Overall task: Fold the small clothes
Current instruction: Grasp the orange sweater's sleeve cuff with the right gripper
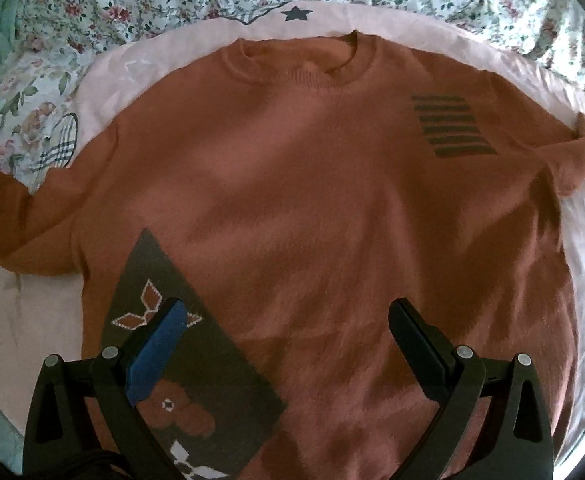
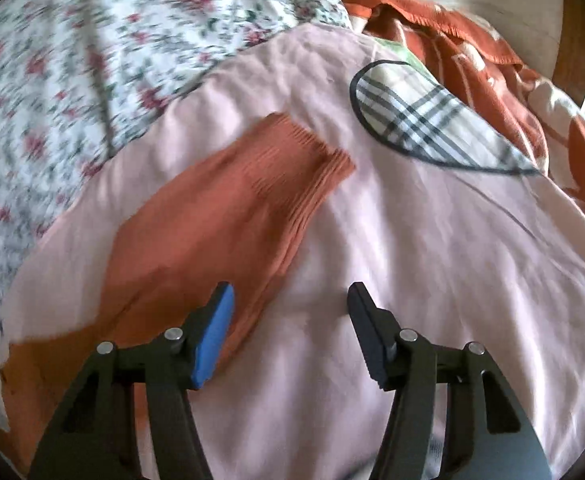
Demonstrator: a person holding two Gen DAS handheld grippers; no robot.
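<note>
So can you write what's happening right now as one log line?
step: sleeve fold not begun | sweater: flat on sheet | left gripper: open above hem | right gripper: open beside sleeve

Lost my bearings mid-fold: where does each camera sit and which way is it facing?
Left wrist: on the left gripper, angled down over the rust sweater spread flat; both open fingers show.
Right wrist: on the right gripper, angled down at a sleeve cuff; both open fingers show.
Shared: the sweater, pink sheet, floral bedding.
</note>
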